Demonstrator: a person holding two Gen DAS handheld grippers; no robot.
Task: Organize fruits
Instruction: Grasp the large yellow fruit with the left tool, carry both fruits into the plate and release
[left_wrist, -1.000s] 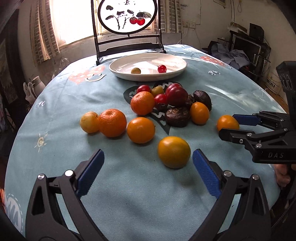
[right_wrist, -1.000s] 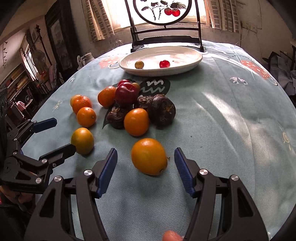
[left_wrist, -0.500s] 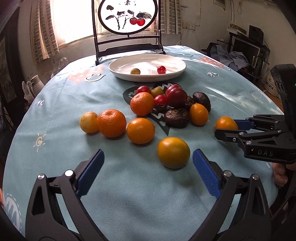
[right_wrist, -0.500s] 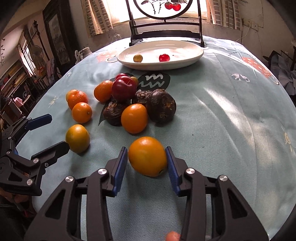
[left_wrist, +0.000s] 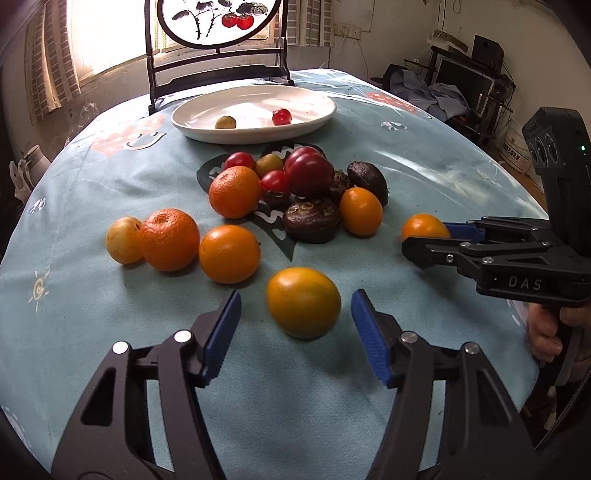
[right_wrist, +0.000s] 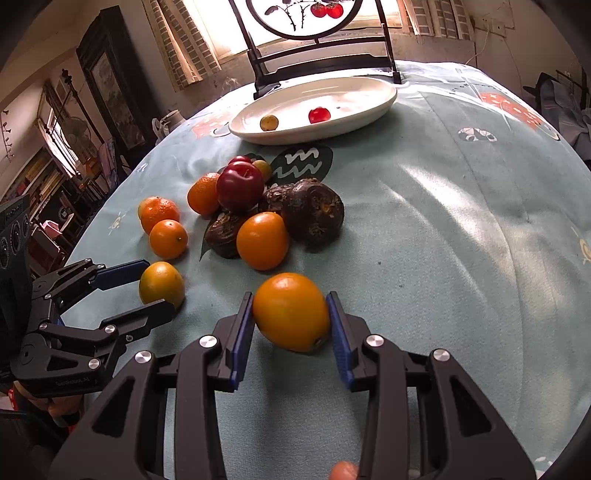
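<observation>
My right gripper (right_wrist: 291, 325) is shut on an orange fruit (right_wrist: 291, 312), both blue pads against its sides; the same fruit shows in the left wrist view (left_wrist: 424, 228) between that gripper's fingers. My left gripper (left_wrist: 296, 325) is open, its pads on either side of a yellow-orange fruit (left_wrist: 303, 302) with a gap on each side; this fruit also shows in the right wrist view (right_wrist: 161, 282). A white plate (left_wrist: 314, 118) at the far side holds a small yellow fruit (left_wrist: 225, 122) and a red cherry tomato (left_wrist: 282, 116).
A pile of oranges (left_wrist: 235, 191), red plums (left_wrist: 309, 173), cherry tomatoes and dark wrinkled fruits (left_wrist: 312, 220) lies mid-table. Two oranges (left_wrist: 169, 239) and a yellow fruit (left_wrist: 123, 240) lie to the left. A framed round panel stand (left_wrist: 218, 55) rises behind the plate.
My right gripper closed on the orange fruit. My left gripper narrowed and moved forward around the yellow-orange fruit.
</observation>
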